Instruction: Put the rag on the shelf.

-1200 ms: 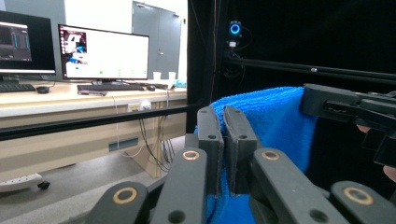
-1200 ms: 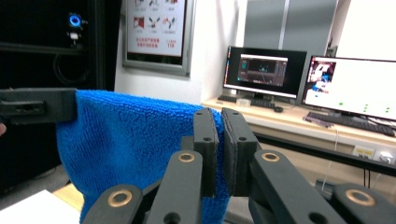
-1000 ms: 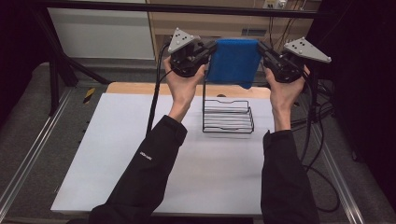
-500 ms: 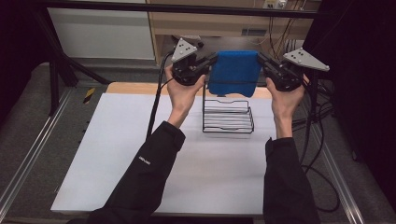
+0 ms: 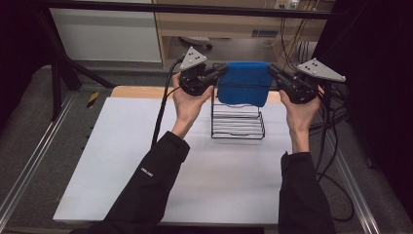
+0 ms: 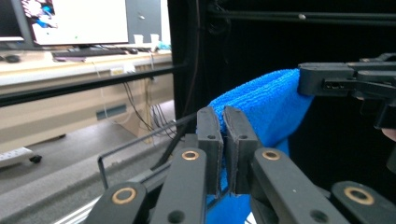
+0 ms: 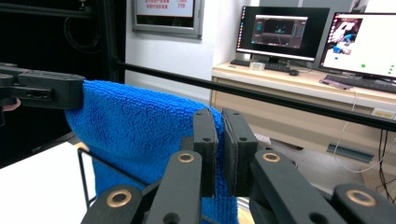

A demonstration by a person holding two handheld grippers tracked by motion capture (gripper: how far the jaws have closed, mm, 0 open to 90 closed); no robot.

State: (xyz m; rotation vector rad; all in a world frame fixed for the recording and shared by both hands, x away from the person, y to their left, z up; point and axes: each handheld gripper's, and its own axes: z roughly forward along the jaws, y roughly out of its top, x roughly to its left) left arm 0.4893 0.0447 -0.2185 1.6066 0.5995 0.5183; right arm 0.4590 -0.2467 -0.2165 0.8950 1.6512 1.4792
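Observation:
A blue microfibre towel [image 5: 243,83] hangs stretched between my two grippers above a black wire rack [image 5: 237,124] at the back of the table. My left gripper [image 5: 221,70] is shut on the towel's left top corner, my right gripper [image 5: 272,70] on its right top corner. The rack's top wire crosses in front of the towel's lower part. The left gripper view has my jaws [image 6: 223,116] pinching the towel [image 6: 266,107], with the other gripper [image 6: 345,79] beyond. In the right gripper view my jaws [image 7: 220,119] clamp the towel [image 7: 135,126], and the left gripper [image 7: 42,88] holds the far corner.
A white sheet [image 5: 122,161] covers the table, with a wooden edge at the back. Cables trail from both grippers, a bundle hanging at the right [image 5: 336,126]. A black frame bar [image 5: 146,6] runs across behind the table. Monitors [image 7: 280,32] stand on a desk beyond.
Both grippers have come down with the towel, which has levelled out and now hangs lower, overlapping the rack's top wire. Both stay shut on it.

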